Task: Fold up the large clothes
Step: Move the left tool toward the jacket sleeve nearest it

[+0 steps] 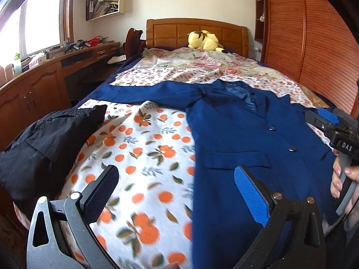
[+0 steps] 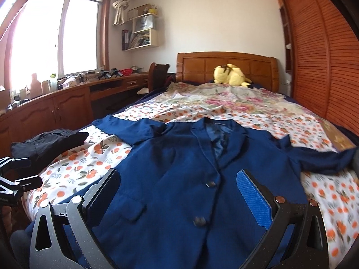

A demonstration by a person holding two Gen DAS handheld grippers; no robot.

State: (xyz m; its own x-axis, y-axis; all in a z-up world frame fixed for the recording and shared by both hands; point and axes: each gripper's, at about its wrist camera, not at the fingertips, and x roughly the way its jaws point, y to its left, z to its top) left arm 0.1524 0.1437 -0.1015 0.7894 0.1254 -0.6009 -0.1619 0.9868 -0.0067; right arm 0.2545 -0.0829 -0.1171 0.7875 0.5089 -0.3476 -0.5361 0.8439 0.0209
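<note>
Lying face up and buttoned on the bed (image 2: 318, 134): a blue jacket (image 2: 179, 168), collar toward the headboard (image 2: 226, 67), hem toward the cameras. Spreading out to both sides: the sleeves, one reaching left across the orange-print sheet (image 1: 143, 139), the other trailing off to the right, crumpled near the bed's edge. Showing down the front: two dark buttons (image 1: 272, 129) and a flap pocket (image 2: 134, 210).

Hovering over the sheet, just left of the jacket's side edge: the left gripper (image 1: 177, 192), jaws standing wide apart, clamping nothing. Hovering above the jacket's lower front: the right gripper (image 2: 179, 192), jaws likewise spread wide, holding nothing; touching the cloth or not, cannot tell. Gripping the right tool's handle at the edge of the left view: a hand (image 1: 343, 179).

Sitting bunched at the bed's left edge, apart from the jacket: a black garment (image 1: 44, 143). Resting against the headboard: a yellow plush (image 2: 231, 74). Running along the left wall under the window (image 2: 56, 35): a wooden desk (image 2: 67, 103).
</note>
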